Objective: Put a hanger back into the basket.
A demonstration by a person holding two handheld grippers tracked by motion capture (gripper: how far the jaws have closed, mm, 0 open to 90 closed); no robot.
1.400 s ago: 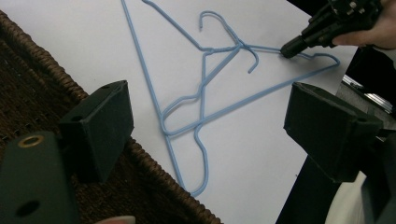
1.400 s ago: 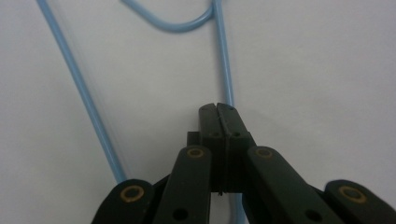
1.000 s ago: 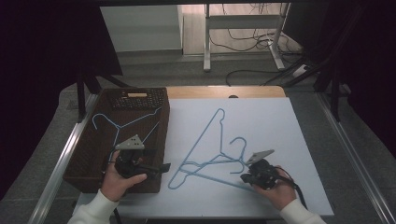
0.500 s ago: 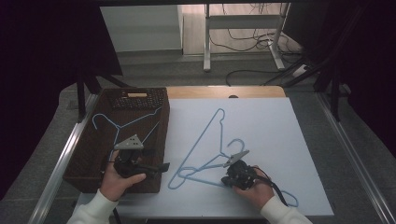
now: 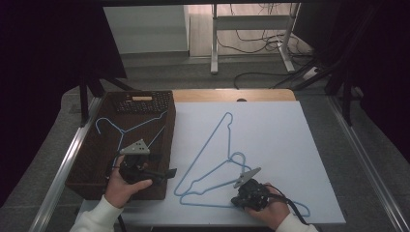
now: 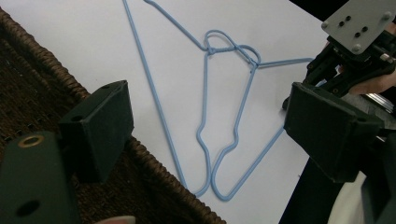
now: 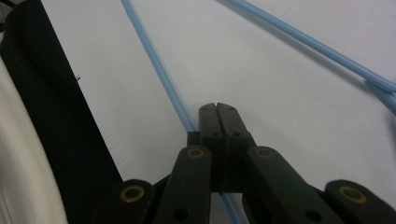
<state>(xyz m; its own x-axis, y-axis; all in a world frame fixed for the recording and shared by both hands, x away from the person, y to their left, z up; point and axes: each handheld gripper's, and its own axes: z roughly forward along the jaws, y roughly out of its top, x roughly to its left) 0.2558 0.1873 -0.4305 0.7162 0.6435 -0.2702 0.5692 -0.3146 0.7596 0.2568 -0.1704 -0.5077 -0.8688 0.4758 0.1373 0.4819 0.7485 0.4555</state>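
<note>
The table carries a white sheet with 2 blue wire hangers lying on it, overlapped, their hooks crossing near the sheet's middle and their long bars running toward the near left corner. The far and right parts of the sheet are bare, so there is open room there; the near edge is close behind both hands.

The right gripper sits low at the near edge of the sheet, in the person's right hand, right at the bottom wire of the nearer hanger. In the right gripper view its jaws are pressed flat together, with a blue wire running up to their left side and passing under them; whether the wire is actually pinched cannot be told.

The left gripper is held in the left hand over the near right corner of a dark wicker basket, which stands along the table's left side. Its jaws stand wide apart with nothing between them, pointing across the basket's rim toward the hangers on the sheet. In the left gripper view the basket's woven edge lies just beside the hangers' rounded shoulder ends.

A third blue hanger lies inside the basket, and a dark keyboard rests across its far end.
</note>
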